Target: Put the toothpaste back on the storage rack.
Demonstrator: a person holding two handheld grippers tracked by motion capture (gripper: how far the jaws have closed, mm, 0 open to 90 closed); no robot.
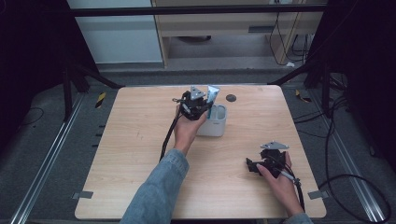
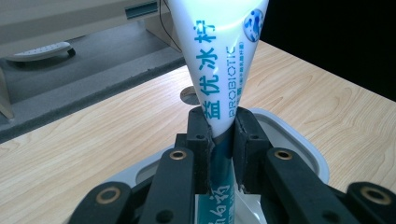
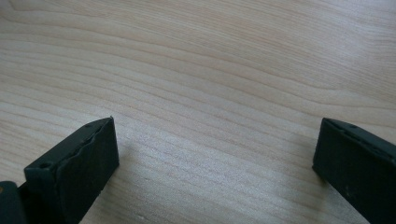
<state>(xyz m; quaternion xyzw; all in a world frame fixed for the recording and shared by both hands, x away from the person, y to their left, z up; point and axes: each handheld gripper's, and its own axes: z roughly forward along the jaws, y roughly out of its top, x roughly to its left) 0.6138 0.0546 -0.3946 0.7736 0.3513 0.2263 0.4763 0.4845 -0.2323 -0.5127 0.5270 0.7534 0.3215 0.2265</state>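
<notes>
High view: the left tongs, upper centre of the frame, grip a tube standing in a white cup on the bench. It looks about placed; letting go is left. The right tongs rest at lower right, well apart.

Left gripper view: the tongs are clamped on the tube low down, at the narrow part. Its long axis runs upright, wide crimped end up, over the cup.

Right gripper view: the jaws stand wide apart over bare bench, holding nothing.
</notes>
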